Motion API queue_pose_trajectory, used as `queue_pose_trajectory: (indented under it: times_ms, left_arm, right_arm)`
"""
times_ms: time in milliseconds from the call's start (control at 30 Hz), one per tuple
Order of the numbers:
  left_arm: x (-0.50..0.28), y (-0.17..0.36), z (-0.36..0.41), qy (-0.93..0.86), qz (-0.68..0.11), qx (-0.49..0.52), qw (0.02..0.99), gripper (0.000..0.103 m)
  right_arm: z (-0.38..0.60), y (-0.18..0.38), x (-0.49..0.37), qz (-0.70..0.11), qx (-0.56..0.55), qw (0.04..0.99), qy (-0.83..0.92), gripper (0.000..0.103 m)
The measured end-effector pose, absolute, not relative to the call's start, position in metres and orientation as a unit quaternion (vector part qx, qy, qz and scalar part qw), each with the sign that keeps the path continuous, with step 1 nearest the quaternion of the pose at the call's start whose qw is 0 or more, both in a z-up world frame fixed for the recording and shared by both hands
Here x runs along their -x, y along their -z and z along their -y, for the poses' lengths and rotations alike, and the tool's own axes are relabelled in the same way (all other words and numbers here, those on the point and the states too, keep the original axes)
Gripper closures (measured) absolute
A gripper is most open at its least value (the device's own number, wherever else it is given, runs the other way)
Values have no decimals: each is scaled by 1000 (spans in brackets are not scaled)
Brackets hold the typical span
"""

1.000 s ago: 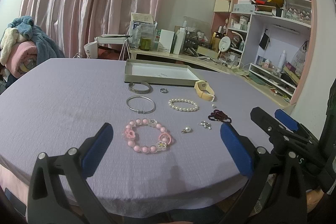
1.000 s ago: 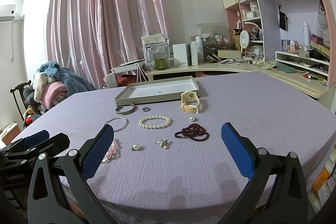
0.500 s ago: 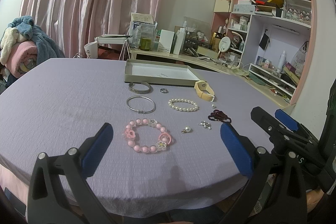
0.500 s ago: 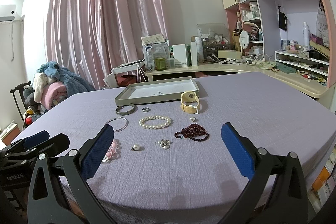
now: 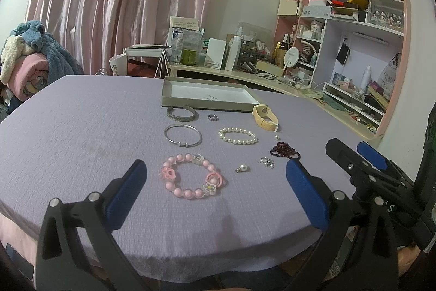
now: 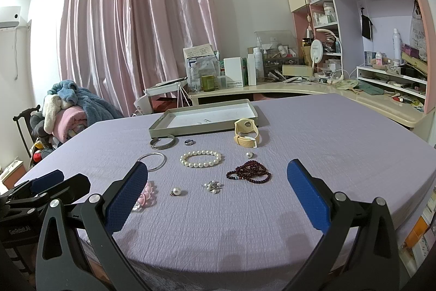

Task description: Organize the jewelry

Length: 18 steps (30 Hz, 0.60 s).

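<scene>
Both claws hover low over the near edge of the lavender cloth-covered table, pointing forward across it, jaws spread wide and grasping nothing.

The left claw sits level. Between its blue-padded fingers lies the pink bead bracelet with flower charms, flat on the cloth and touching neither pad. Just beyond it lies the thin plain silver bangle, and further ahead the wide engraved silver cuff and a small dark ring. Ahead and to the right lies the white pearl bracelet.

The right claw stands to the right of the left one, also level. Inside its open span lie a single pearl earring, a small silver cluster piece and the dark red bead strand. Ahead of these rests a loose pearl, and beyond it the cream watch strap, lying beside the shallow grey cardboard tray at the far end of the layout.
</scene>
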<state>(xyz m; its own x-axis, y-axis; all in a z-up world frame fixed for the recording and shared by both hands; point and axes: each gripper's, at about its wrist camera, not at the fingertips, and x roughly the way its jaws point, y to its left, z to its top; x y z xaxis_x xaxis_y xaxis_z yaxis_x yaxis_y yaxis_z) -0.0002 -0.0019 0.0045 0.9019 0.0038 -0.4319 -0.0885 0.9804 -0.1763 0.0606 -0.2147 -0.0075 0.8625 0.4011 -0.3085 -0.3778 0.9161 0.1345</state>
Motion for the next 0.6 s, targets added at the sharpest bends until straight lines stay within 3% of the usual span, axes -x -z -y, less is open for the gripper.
queue_pose_trajectory:
  times_ms: [600]
  left_arm:
    - [0,-4,2,-24,-220,96,970,2]
  right_arm:
    - [215,9,-62,-168,-36,964,-202,1]
